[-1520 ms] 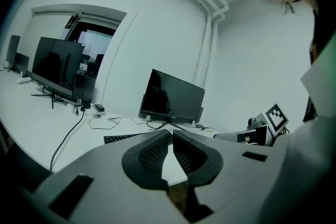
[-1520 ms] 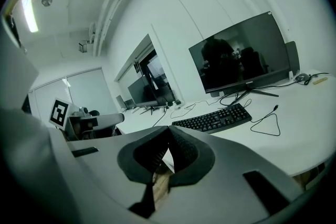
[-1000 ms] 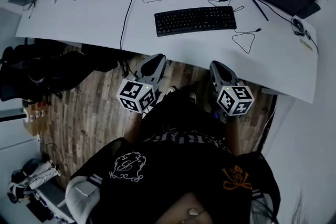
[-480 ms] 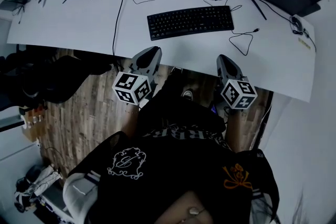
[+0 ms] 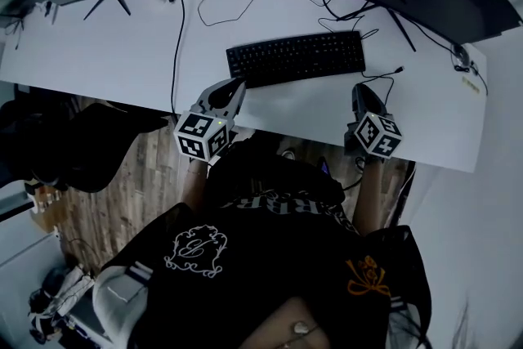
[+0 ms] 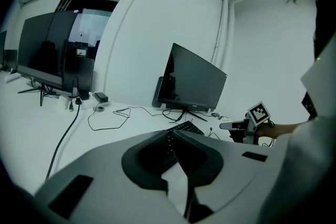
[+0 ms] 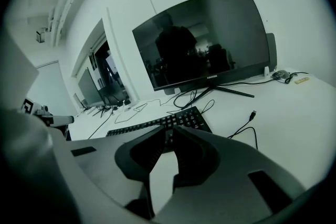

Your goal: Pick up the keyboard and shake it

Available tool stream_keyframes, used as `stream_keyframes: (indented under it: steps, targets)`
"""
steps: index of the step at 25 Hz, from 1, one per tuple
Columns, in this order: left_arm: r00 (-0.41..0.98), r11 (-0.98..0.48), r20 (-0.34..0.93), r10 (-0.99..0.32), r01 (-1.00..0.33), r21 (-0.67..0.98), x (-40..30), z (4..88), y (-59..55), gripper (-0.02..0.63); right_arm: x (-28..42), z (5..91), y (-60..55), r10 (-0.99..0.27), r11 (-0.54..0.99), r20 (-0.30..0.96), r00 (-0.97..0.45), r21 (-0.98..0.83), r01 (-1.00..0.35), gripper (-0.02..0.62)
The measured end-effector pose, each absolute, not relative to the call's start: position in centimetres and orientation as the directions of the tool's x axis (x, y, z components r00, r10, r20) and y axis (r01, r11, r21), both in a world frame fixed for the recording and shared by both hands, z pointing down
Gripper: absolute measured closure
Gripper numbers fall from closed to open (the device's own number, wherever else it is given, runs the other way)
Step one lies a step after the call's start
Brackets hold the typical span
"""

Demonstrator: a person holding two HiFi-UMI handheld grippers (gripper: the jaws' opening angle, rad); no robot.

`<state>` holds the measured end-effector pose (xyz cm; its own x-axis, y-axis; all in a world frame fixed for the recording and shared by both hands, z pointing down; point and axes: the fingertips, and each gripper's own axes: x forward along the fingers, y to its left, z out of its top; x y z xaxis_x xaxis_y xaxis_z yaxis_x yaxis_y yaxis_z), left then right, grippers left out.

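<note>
L gripper: jaws were pressed together, empty
R gripper: jaws had just been opening, nothing btwn
tip: prob needed both spread wide b4 pinching keyboard ends

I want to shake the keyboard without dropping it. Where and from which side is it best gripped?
Take the keyboard at its two short ends, reaching in from the desk's front edge: it is long, thin and lies flat, so end grips should balance it.
</note>
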<state>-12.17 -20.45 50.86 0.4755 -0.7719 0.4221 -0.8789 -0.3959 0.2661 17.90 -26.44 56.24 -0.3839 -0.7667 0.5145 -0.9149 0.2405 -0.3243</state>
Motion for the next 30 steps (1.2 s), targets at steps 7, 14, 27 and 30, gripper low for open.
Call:
stream_keyframes:
  steps: [7, 14, 27, 30]
  targets:
    - [0.47, -0.367, 0.465, -0.75, -0.881, 0.299, -14.2, 54.5, -23.4, 0.563, 19.8, 61.9, -30.4, -0.7, 0.2, 0.613, -0.367, -0.325, -0.924, 0.461]
    - [0.452, -0.287, 0.563, -0.692, -0.888, 0.361, -17.3, 60.2, -25.5, 0.494, 21.7, 63.3, -34.0, -0.7, 0.103, 0.63, -0.335, -0.374, -0.921, 0.35]
    - [0.477, -0.212, 0.664, -0.576, -0.871, 0.443, -20.0, 66.9, -30.1, 0.323, 21.3, 65.9, -36.3, -0.613, 0.171, 0.681, -0.401, -0.382, -0.908, 0.261]
    - [0.497, -0.218, 0.667, -0.554, -0.861, 0.46, -19.5, 67.5, -30.8, 0.314, 20.9, 66.8, -36.8, -0.593, 0.174, 0.694, -0.408, -0.385, -0.906, 0.261]
